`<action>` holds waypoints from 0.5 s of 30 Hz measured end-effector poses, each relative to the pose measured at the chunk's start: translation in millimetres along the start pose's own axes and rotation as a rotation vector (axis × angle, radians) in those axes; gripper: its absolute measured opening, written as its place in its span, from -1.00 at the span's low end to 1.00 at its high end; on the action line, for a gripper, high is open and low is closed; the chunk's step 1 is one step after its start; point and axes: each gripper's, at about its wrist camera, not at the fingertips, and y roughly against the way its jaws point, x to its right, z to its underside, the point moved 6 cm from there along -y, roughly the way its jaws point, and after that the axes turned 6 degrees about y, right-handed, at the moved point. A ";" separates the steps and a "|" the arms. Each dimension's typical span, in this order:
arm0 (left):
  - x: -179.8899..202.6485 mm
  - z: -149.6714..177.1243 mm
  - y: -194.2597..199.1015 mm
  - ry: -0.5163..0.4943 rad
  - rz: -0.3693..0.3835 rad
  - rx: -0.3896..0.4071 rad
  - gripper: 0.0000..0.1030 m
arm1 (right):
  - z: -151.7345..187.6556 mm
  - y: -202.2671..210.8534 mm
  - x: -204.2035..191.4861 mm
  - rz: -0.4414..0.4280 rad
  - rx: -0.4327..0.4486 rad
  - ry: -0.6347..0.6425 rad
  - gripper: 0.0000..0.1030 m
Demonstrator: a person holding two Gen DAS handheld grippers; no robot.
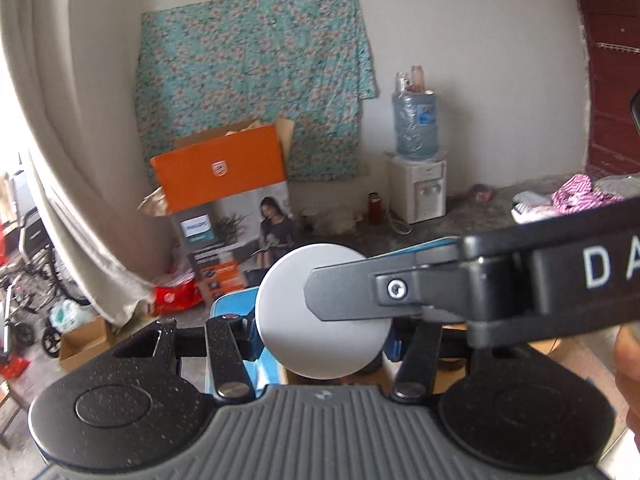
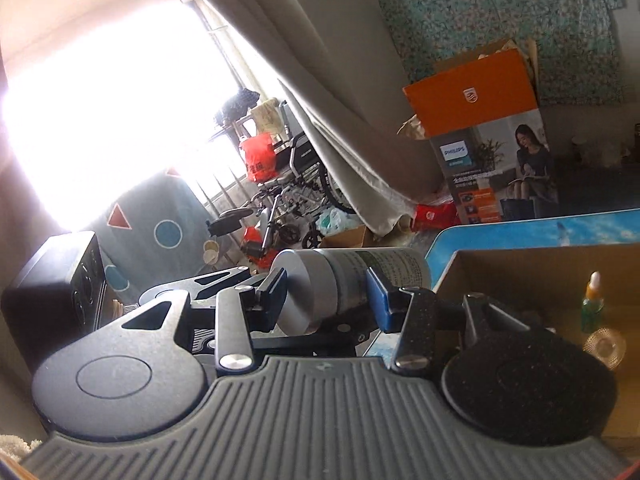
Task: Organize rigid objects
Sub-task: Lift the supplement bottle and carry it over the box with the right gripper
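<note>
While gripped, bottle [image 2: 352, 284] lengthwise sideways

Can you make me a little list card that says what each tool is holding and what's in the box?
Left tool: gripping the round white-capped grey jar, cap end facing the camera
Right tool: clamped on the same jar, lying sideways
Brown cardboard box: open, beside the jar
Inside the box: small green dropper bottle with an orange neck, standing upright
Under the box: blue tray
</note>
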 end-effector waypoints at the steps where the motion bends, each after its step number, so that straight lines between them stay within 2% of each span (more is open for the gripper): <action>1: 7.2 -2.0 -8.2 0.002 0.017 -0.006 0.05 | -5.0 3.2 11.1 0.016 -0.001 -0.013 -0.16; 3: 22.0 -1.1 -28.8 0.006 0.058 -0.031 0.05 | -9.0 9.2 34.1 0.053 -0.009 -0.043 -0.16; 6: 41.1 11.6 -65.2 0.016 0.116 -0.095 0.05 | 3.1 16.0 74.2 0.103 -0.032 -0.103 -0.16; 10: 62.6 38.8 -107.3 0.025 0.175 -0.199 0.05 | 41.3 20.8 126.5 0.140 -0.074 -0.220 -0.16; 15: 78.7 65.0 -145.9 0.018 0.213 -0.307 0.05 | 89.3 23.9 165.5 0.175 -0.122 -0.307 -0.16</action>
